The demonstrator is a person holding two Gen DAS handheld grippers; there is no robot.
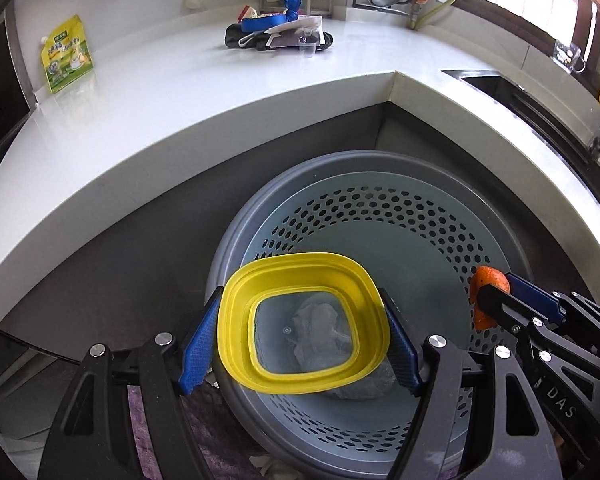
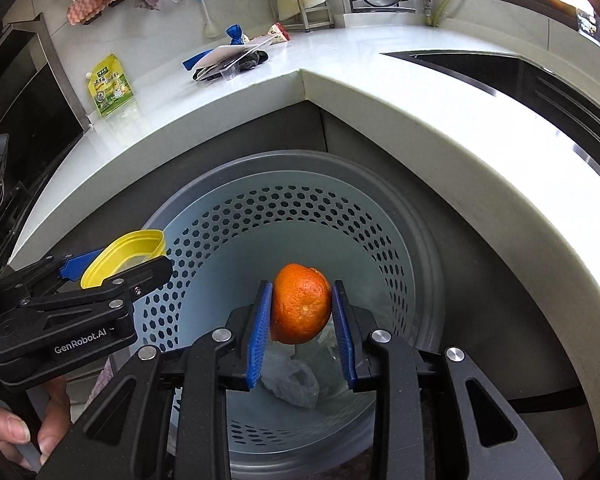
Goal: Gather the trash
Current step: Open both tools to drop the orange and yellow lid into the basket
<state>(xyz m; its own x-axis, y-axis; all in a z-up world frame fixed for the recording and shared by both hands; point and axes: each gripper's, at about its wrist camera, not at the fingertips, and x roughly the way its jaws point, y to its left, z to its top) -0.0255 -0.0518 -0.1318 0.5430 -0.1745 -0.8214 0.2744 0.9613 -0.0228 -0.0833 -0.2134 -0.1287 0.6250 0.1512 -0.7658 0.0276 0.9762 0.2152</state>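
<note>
My left gripper [image 1: 300,295] is shut on a clear tub with a yellow rim [image 1: 236,320], its blue pads pressed on the two sides, open mouth facing the camera. It hangs over the grey perforated trash bin [image 1: 340,164]. My right gripper [image 2: 301,286] is shut on an orange [image 2: 300,304], held above the bin [image 2: 260,164] as well. Crumpled clear plastic [image 2: 292,384] lies at the bin's bottom. In the right wrist view the left gripper [image 2: 112,268] with the tub [image 2: 128,248] sits at the bin's left edge. In the left wrist view the orange [image 1: 490,280] shows at the right.
The bin stands in the inner corner of a white L-shaped counter [image 1: 220,92]. On it lie a green pouch [image 1: 66,54] and a pile of wrappers with a blue strap and a small clear cup [image 1: 280,34]. A sink [image 2: 520,76] is at right. A hand [image 2: 16,432] grips the left handle.
</note>
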